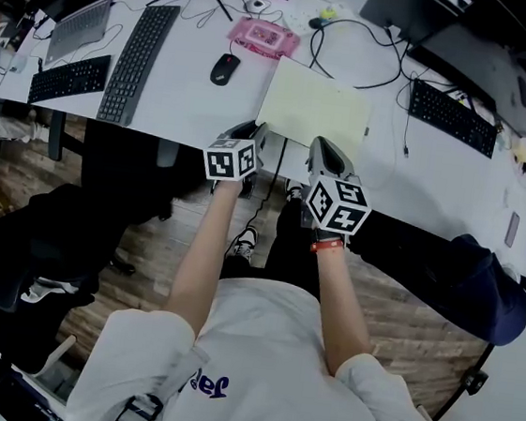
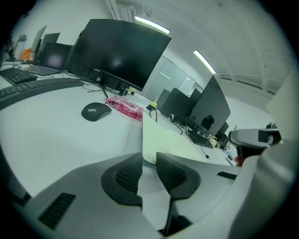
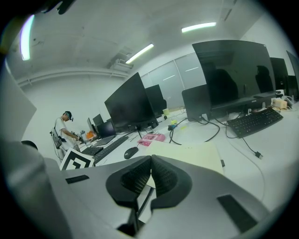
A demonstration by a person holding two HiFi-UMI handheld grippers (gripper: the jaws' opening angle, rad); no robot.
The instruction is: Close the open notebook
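Observation:
The notebook (image 1: pixel 314 109) lies flat on the white desk (image 1: pixel 181 101), showing one pale yellow face. Both grippers sit at its near edge, over the desk's front rim. My left gripper (image 1: pixel 255 134) is at the near left corner; in the left gripper view its jaws (image 2: pixel 149 161) stand apart, with the notebook's (image 2: pixel 177 140) corner just ahead of the gap and no pad pressing on it. My right gripper (image 1: pixel 320 148) is at the near edge's middle. In the right gripper view its pads (image 3: pixel 151 162) meet at the tips with nothing between them, and the notebook (image 3: pixel 196 151) lies beyond.
A black mouse (image 1: pixel 224 68) and a pink packet (image 1: pixel 262 36) lie behind the notebook on the left. Keyboards (image 1: pixel 138 60) (image 1: pixel 453 116) flank it, with cables (image 1: pixel 357 50) behind. A black chair (image 1: pixel 43 236) stands at the left. A person (image 3: pixel 63 130) stands far off.

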